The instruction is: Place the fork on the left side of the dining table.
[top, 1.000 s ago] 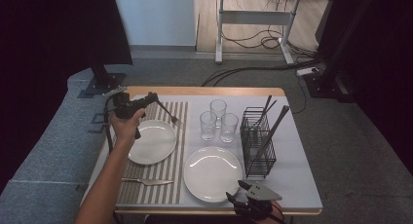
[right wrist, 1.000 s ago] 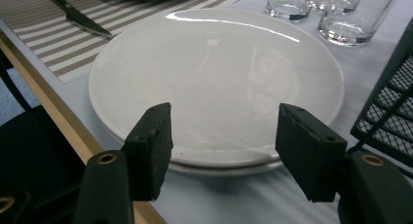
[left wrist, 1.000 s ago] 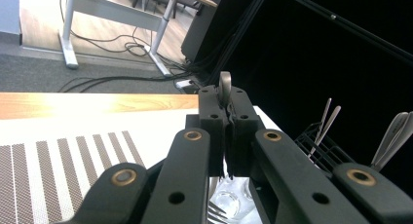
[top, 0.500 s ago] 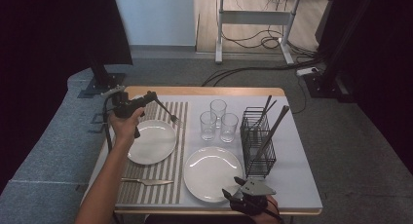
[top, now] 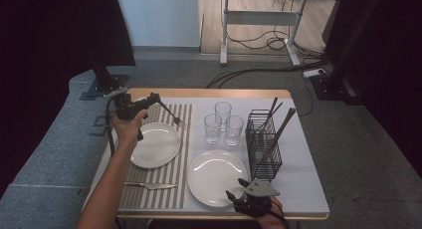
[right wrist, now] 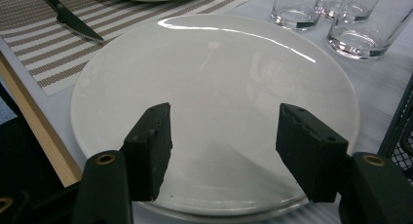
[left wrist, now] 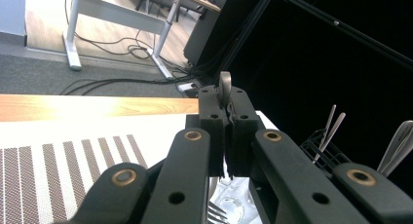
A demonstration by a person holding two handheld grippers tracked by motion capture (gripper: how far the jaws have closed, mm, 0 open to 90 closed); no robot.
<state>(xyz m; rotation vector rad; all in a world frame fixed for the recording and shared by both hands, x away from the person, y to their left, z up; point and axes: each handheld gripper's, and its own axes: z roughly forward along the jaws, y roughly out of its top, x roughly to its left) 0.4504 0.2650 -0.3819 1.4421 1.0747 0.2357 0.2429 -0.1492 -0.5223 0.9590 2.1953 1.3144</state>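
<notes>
the left hand-held gripper [top: 149, 100], clamped on a fork [top: 171, 117], must next lay it by the plate [top: 155, 145] at its 5 o'clock, while the right hand-held gripper [top: 241, 193] waits, jaws apart.

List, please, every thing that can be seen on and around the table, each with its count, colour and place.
round white plate on the striped mat: 1, white, left half.
round white plate near the front edge: 1, white, centre front.
clear drinking glasses: 3, transparent, behind that plate.
black wire cutlery basket: 1, black, right side, utensil handles standing in it.
steel table knife: 1, silver, front of mat.
brown-and-white striped placemat: 1, left half.
silver metal fork: 1, clamped in left gripper.
grey desk frame: 1, beyond the table.
left gripper: black, shut on fork.
right gripper: black, open above the front plate.
</notes>
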